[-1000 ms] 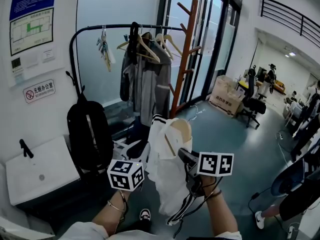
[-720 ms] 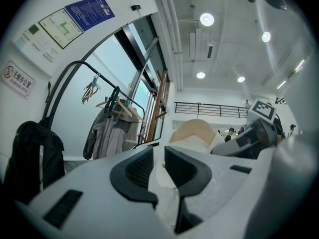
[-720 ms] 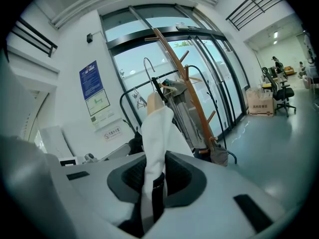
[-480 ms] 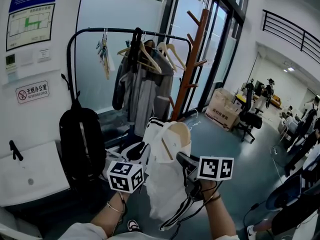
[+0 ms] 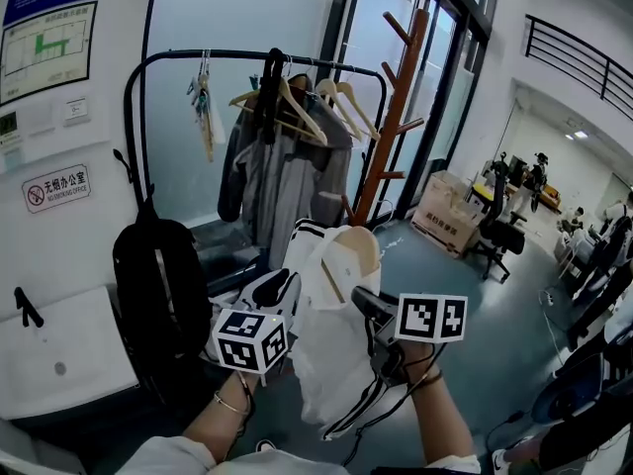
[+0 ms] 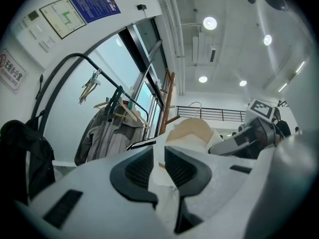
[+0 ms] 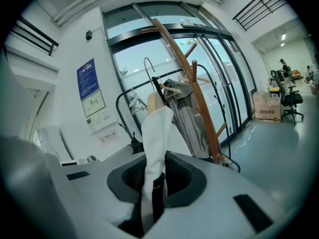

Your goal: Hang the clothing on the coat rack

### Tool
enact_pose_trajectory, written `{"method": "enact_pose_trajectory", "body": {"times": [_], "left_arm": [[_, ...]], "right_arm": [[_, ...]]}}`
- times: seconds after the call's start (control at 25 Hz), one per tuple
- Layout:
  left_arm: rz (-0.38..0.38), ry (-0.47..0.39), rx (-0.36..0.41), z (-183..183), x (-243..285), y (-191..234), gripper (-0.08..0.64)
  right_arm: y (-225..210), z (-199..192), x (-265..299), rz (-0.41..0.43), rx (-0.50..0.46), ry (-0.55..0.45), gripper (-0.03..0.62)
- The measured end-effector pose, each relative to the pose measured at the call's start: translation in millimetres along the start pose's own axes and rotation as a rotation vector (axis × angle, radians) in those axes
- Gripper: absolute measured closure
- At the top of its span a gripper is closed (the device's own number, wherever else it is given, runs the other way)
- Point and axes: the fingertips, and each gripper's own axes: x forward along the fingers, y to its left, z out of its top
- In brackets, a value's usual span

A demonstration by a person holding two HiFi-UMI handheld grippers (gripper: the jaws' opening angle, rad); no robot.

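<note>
- Two grippers share one load: my left gripper and my right gripper both hold the white garment, which is in mid-air between them and well apart from any rack.
- Left jaws: in the left gripper view they stand almost together, with a fold of the white cloth pinched between the pads. I read that as closed on the garment.
- Right jaws: in the right gripper view they are clamped on a bunched strip of the same cloth, white with black trim, which runs up between the pads.
- A wooden hanger sits inside the garment's shoulders, above both grippers. Its thin metal hook stands upward with nothing on it.
- The garment's long axis is vertical, and most of the cloth droops below the jaws.
- The relation that matters: the wooden coat rack stands ahead of the hanger, higher and a little to the right in the head view, with its pegs angling upward.
- A black clothes rail lies ahead and to the left, carrying a grey jacket and bare hangers.
- My judgement is that the right gripper is on the coat rack's side and so the nearer. The hook has to travel forward and upward to reach a peg.
</note>
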Motion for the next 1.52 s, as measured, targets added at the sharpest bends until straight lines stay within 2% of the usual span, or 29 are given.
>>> {"method": "enact_pose_trajectory", "body": {"times": [0.6, 1.16, 1.52], "left_arm": [[0.004, 0.028, -0.01, -7.7, 49.8, 35.6, 0.485], [-0.006, 0.0, -0.024, -7.8, 117.7, 58.4, 0.485], [0.024, 0.041, -0.063, -37.5, 138.4, 69.6, 0.485]], "right_arm": [[-27.3, 29.0, 52.5, 0.012, 0.015, 0.029, 0.521], [-62.1, 64.5, 91.5, 0.032, -0.023, 0.056, 0.52], [-78.7, 59.6, 104.1, 0.078, -0.019, 0.096, 0.521]]}}
